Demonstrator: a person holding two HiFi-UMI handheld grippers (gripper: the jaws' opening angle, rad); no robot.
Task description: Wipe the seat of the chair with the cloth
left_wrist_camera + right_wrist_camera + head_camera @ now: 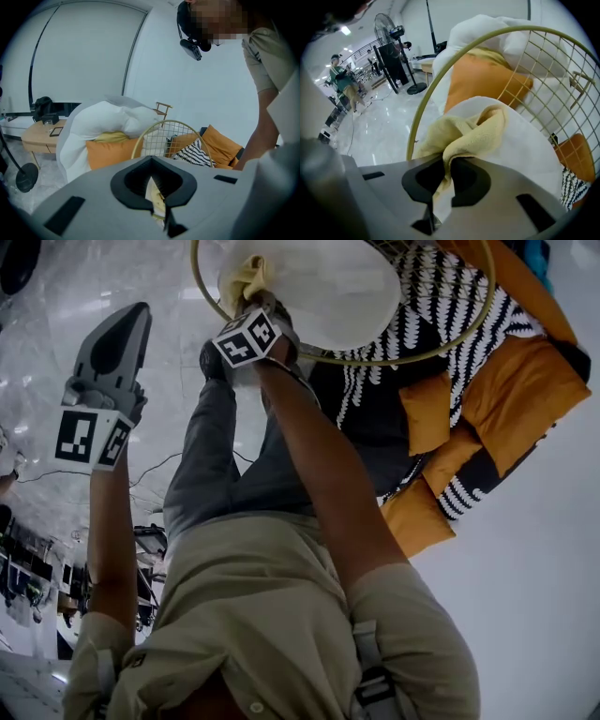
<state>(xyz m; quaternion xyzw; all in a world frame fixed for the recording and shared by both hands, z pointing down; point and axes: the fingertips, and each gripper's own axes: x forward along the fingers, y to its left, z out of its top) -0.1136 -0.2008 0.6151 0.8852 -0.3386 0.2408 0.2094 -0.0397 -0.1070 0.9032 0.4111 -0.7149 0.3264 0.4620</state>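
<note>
While cloth (473, 133) lies beside rim (416, 126), seat (534, 154) spreads.

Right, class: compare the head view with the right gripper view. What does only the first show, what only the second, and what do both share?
Only the head view: the left gripper out over the floor, and the person's grey trousers.
Only the right gripper view: a standing fan, people in the background, and the right gripper with its jaws shut on the yellow cloth.
Both: the cloth, the chair's white seat, its gold wire frame and the zigzag-striped cushion.
</note>
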